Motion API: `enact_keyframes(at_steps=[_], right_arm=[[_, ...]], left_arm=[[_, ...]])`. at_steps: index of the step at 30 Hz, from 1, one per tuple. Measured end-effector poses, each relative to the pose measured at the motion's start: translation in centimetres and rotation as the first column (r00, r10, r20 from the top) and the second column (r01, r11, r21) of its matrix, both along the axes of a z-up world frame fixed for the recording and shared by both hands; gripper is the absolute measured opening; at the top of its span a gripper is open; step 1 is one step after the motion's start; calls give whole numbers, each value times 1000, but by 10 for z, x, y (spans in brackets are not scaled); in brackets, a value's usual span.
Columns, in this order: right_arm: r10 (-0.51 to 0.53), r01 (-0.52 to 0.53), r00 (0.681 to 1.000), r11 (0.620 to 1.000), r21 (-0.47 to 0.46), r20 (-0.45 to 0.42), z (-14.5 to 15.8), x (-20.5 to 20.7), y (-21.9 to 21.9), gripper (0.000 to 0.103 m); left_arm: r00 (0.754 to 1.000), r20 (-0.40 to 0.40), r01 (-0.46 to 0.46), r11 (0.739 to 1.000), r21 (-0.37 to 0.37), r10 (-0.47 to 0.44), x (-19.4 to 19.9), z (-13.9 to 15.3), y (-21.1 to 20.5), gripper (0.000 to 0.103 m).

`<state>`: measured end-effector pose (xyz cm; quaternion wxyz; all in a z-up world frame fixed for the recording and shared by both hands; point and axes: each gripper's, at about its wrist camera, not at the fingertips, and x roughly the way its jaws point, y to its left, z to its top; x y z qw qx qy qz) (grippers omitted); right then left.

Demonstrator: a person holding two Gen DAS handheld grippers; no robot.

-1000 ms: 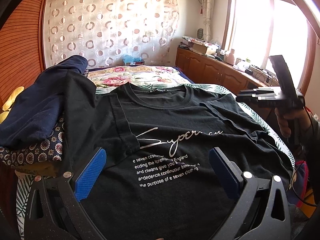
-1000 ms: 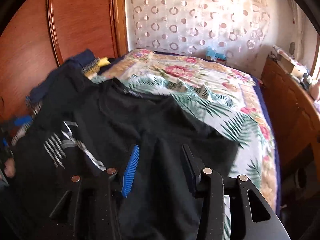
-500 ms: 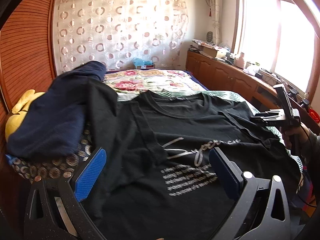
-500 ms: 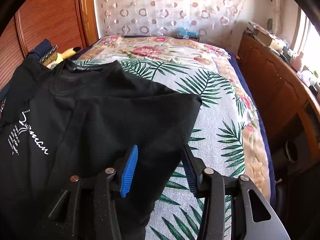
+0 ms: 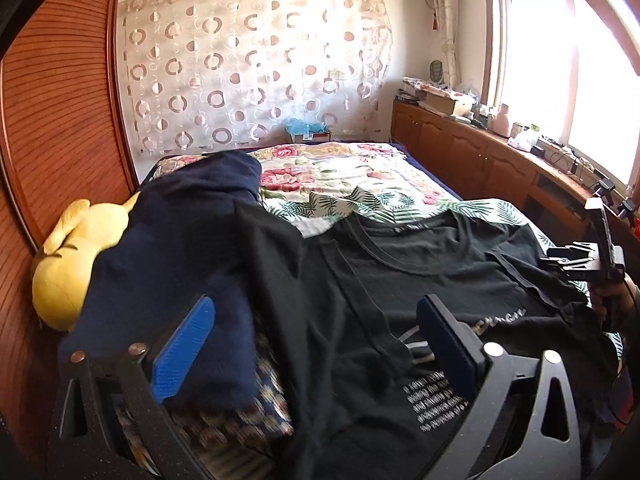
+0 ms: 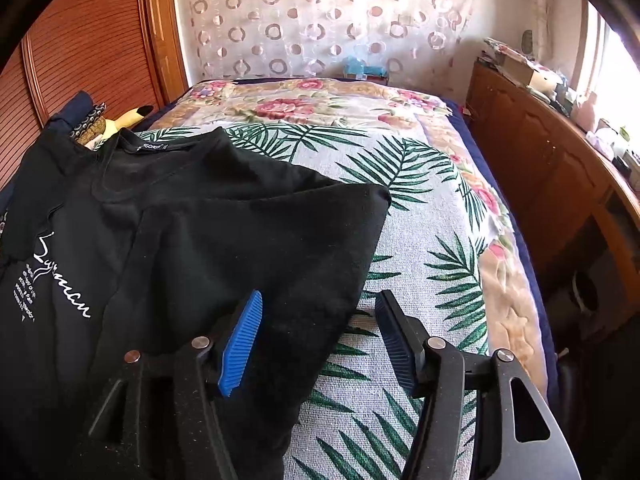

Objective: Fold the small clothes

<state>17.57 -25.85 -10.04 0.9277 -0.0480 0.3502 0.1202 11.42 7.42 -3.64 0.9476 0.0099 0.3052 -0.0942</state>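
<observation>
A black T-shirt (image 5: pixel 420 264) with white lettering lies face up on the bed, collar toward the far wall. My left gripper (image 5: pixel 316 302) is wide open above the shirt's left sleeve and shoulder, with nothing pinched. My right gripper (image 6: pixel 319 296) hovers low over the spread right sleeve of the T-shirt (image 6: pixel 200 240). Its jaws are opening, and the sleeve's outer edge lies under the gap without the pads pressing it. The left wrist view shows the right gripper (image 5: pixel 588 264) at the shirt's right edge, held by a hand.
A navy garment (image 5: pixel 180 248) is heaped on patterned cloth (image 5: pixel 240 420) at the left, beside a yellow plush toy (image 5: pixel 68 264). The palm-leaf bedspread (image 6: pixel 420 220) stretches right of the shirt. A wooden cabinet (image 6: pixel 540 168) runs along the right; a slatted wardrobe (image 5: pixel 52 120) stands left.
My left gripper has shifted left, so the navy heap and plush toy now fill its left side. My right gripper has sunk toward the right sleeve and its jaws have widened.
</observation>
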Motion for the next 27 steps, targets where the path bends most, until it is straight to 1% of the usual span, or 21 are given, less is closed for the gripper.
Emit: enact_keyframes(at_steps=[3,5,6,8,11,13,21,22,24,25,26,27], right_arm=[[1,-1,1000,1000,2,-1,0,1,-1,61],[1,-1,1000,1000,1,0,1,2,-2,61],[1,-1,1000,1000,2,-1,0,2,-1,61],[1,-1,1000,1000,1,0,0,2,-1,61],[1,-1,1000,1000,1,0,0,2,-1,61],[1,-1,1000,1000,0,0,0,2,-1,61],[2,-2,1000,1000,0,0,-1,2,-2,61],[2,-2,1000,1000,0,0,-1,2,-1,61],[2,-2,1000,1000,0,0,-1,2,-2,61],[2,-2,1000,1000,0,0,-1,2,-2,61],[2,-2,1000,1000,0,0,-1,2,-2,61],[2,-2,1000,1000,0,0,-1,2,-2,61]], left_arm=[[1000,-21,3,1000,-11,-3,16,2,6,90],[999,-33,2,1000,2,-2,27,2,5,81],[999,-38,5,1000,8,-5,30,2,5,79],[998,-56,11,1000,17,-10,41,0,3,70],[997,-81,3,1000,23,-1,55,-2,2,65],[996,-90,-10,1000,28,12,63,-4,4,63],[991,-118,-61,998,27,63,87,-7,14,62],[991,-119,-64,998,28,67,88,-8,15,61],[989,-126,-71,997,31,74,94,-9,16,53],[989,-129,-72,997,28,75,95,-10,16,44],[988,-137,-72,997,24,75,98,-12,17,42],[987,-143,-74,997,25,76,99,-13,18,42]])
